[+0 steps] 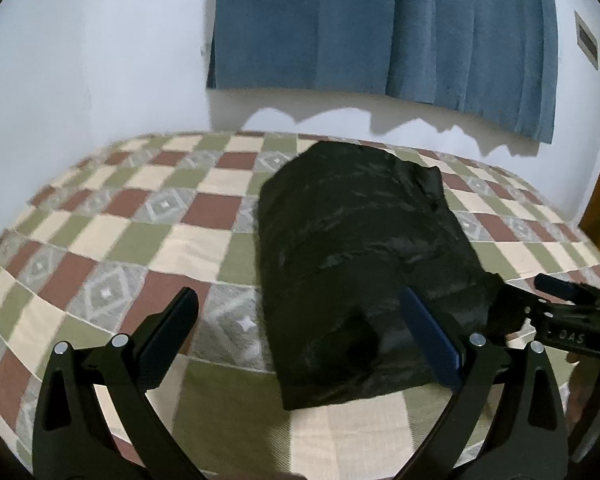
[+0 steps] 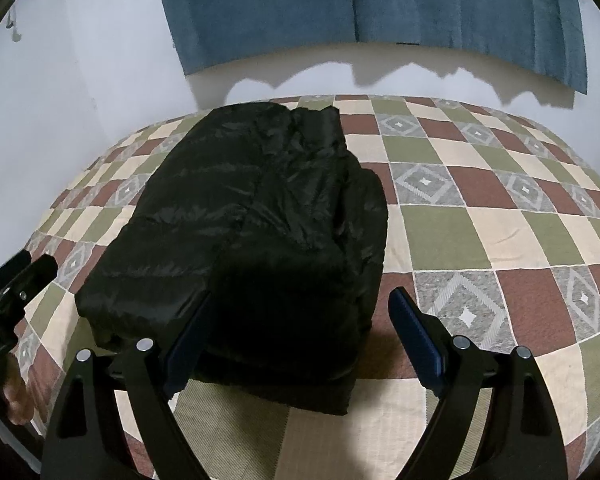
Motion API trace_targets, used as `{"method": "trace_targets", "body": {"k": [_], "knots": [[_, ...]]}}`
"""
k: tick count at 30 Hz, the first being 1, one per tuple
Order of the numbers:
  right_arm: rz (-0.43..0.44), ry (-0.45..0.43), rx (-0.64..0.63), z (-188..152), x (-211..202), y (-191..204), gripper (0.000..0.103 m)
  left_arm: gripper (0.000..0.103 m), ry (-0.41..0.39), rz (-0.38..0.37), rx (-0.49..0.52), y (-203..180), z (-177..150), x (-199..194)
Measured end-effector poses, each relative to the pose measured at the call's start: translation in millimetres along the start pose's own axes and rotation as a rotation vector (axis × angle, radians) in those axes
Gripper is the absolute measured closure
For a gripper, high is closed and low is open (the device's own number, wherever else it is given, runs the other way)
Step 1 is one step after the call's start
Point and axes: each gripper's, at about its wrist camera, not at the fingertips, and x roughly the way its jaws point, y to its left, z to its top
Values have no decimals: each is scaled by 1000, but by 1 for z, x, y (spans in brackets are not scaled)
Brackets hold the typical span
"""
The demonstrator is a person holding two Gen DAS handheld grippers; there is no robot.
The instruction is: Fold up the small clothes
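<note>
Legible writing: the letters "DAS" in white on the body of the right gripper [image 1: 556, 300], seen from the left wrist view; no other text can be read. Items counted: one black quilted jacket [image 2: 256, 220], folded into a compact block, lying on one checked bedspread [image 2: 480, 208]; one blue curtain [image 2: 364, 4] on the wall behind. Left gripper [image 1: 300, 316]: jaws wide, its right finger over the jacket's near edge, nothing gripped. Right gripper: jaws wide, straddling the jacket's near right corner, not clamped.
</note>
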Motion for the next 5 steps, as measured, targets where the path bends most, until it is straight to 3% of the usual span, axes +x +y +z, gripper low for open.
{"method": "trace_targets", "body": {"k": [5], "knots": [[8, 3, 34, 3, 0, -14, 17, 3, 16, -1, -35, 4, -1, 4]]}}
